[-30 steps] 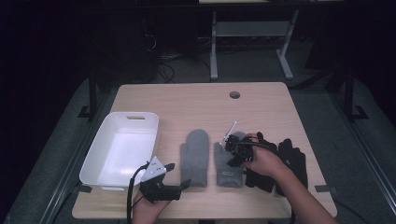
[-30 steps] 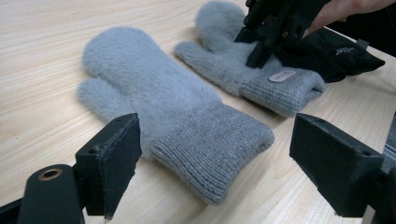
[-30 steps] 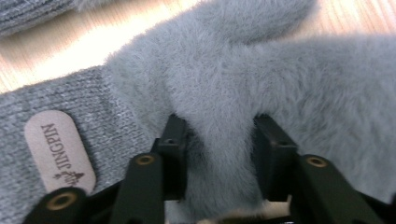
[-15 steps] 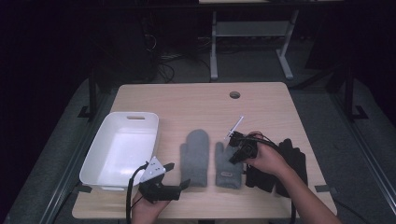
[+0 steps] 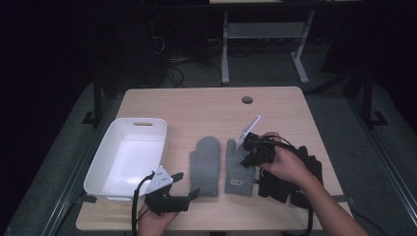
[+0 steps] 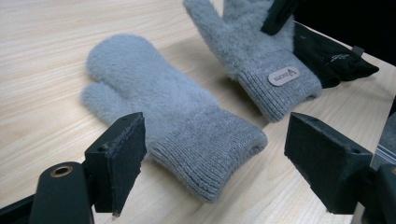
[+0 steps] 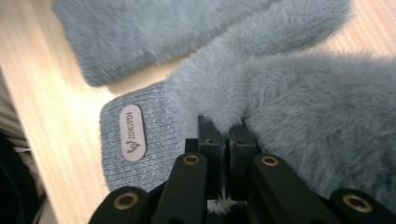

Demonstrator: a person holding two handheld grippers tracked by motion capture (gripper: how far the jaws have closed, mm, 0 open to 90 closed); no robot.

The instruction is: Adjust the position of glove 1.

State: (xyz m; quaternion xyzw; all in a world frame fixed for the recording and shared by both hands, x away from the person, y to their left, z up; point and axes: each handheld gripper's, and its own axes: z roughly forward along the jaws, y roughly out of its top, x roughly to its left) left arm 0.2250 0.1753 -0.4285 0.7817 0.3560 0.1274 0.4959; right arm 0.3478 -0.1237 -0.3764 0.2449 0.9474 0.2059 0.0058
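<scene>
Two fuzzy grey mittens lie side by side mid-table. The left mitten point(image 5: 205, 164) point(image 6: 168, 107) is flat, its cuff just ahead of my left gripper point(image 5: 188, 185) point(image 6: 219, 154). That gripper is open; its jaws have just been closing slightly, with nothing pressed between them. My right gripper point(image 5: 251, 150) point(image 7: 228, 140) is shut on the furry body of the right mitten point(image 5: 239, 172) point(image 7: 299, 93) and holds that part raised off the table. The cuff with its tan label point(image 7: 132, 132) hangs lower.
A white plastic bin point(image 5: 142, 122) stands at the table's left. Black gloves point(image 5: 275, 189) point(image 6: 331, 56) lie under the right hand, beside the right mitten. A round hole point(image 5: 247, 100) is in the tabletop at the back. Dark floor and a desk frame lie beyond.
My right gripper has shut on the right mitten and risen, lifting the mitten's upper part. The left gripper has stayed in place near the front edge.
</scene>
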